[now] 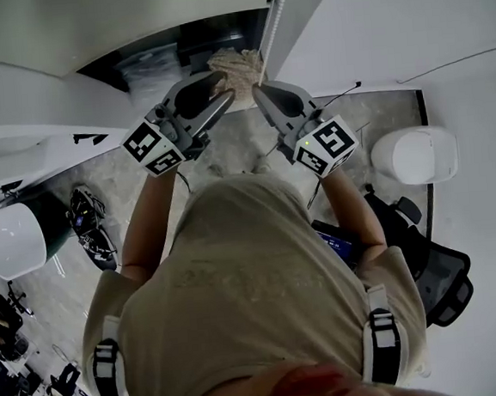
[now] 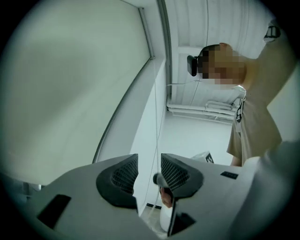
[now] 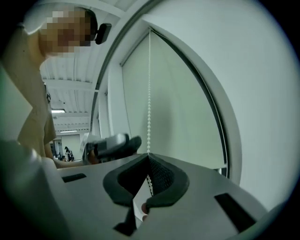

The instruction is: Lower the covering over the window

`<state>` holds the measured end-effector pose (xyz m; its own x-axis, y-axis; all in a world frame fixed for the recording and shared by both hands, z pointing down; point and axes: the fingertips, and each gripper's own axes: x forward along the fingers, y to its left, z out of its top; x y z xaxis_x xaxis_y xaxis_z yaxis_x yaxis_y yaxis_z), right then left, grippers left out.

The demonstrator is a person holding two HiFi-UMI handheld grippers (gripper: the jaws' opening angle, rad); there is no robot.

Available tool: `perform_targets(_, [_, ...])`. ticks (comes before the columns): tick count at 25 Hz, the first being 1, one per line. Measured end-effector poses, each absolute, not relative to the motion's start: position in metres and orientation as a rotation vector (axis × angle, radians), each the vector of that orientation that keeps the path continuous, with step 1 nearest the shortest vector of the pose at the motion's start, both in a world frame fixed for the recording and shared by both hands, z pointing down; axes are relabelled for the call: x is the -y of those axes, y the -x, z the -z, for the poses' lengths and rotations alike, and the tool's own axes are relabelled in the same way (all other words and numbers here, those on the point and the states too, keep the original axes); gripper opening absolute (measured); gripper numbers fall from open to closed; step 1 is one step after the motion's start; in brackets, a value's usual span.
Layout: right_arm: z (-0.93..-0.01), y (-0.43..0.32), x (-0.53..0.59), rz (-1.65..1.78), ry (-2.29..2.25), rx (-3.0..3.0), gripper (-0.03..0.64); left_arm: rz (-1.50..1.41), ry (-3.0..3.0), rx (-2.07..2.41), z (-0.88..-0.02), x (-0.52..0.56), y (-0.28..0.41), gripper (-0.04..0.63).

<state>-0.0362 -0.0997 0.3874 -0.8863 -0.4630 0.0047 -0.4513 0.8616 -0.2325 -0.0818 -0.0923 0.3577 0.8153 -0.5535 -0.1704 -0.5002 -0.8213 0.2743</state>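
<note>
A white bead chain (image 3: 149, 93) hangs in front of the pale roller blind (image 3: 187, 103) that covers the window. My right gripper (image 3: 149, 157) is shut on this chain, which runs up from its closed tips. In the head view the chain (image 1: 272, 22) comes down to the right gripper (image 1: 258, 88), with the left gripper (image 1: 224, 93) close beside it. The left gripper (image 2: 149, 161) stands open. A thin strand of the chain (image 2: 155, 112) passes through its gap without touching the pads. The blind (image 2: 70, 84) fills that view's left side.
Below, a white round stool (image 1: 415, 154) and a black office chair (image 1: 436, 280) stand at the right, and a white round seat (image 1: 12, 239) at the left. A tan woven thing (image 1: 237, 69) lies under the grippers. The white window frame (image 3: 229, 140) curves past on the right.
</note>
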Motion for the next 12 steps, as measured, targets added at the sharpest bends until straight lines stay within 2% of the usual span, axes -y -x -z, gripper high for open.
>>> perform_targets(5, [-0.394, 0.045, 0.088, 0.373, 0.682, -2.984, 0.009, 0.322, -2.848, 0.727, -0.314, 0.105, 0.038, 0.144])
perform_targets(7, [-0.394, 0.046, 0.086, 0.379, 0.673, -2.986, 0.009, 0.266, -2.841, 0.777, -0.317, 0.109, 0.032, 0.025])
perform_targets(11, [-0.373, 0.030, 0.082, 0.341, 0.606, -2.841, 0.013, 0.190, -2.918, 0.912, -0.321, 0.107, 0.041, 0.021])
perform_targets(12, [-0.364, 0.020, 0.085, 0.370, 0.612, -2.750, 0.081, 0.118, -2.952, 0.951, -0.327, 0.105, 0.042, 0.020])
